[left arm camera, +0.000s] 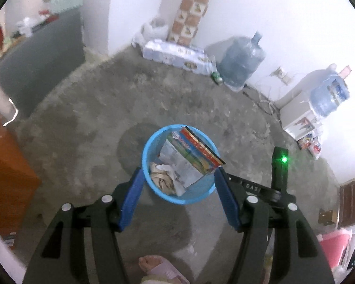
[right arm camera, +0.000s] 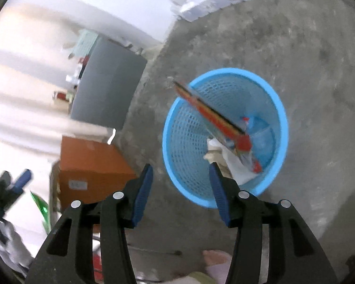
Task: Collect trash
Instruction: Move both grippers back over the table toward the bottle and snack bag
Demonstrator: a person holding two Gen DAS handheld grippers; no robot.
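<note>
A blue plastic mesh bin (left arm camera: 202, 195) stands on the concrete floor. It holds a flattened colourful carton (left arm camera: 191, 156) that sticks up over the rim, and crumpled paper (left arm camera: 163, 177). My left gripper (left arm camera: 178, 172) is open and empty, hovering above the bin's near side. In the right wrist view the bin (right arm camera: 189, 142) lies ahead and right, with the carton (right arm camera: 215, 113) leaning in it over white paper (right arm camera: 236, 168). My right gripper (right arm camera: 181, 168) is open and empty above the bin's near left rim. The right gripper's body (left arm camera: 280, 165) shows in the left wrist view.
An orange box (right arm camera: 92, 163) and a grey cabinet (right arm camera: 106, 82) stand left of the bin. Along the far wall are a pack of bottles (left arm camera: 177, 55), a water jug (left arm camera: 243, 61) and a dispenser (left arm camera: 303, 118). My slippered foot (left arm camera: 158, 269) is near.
</note>
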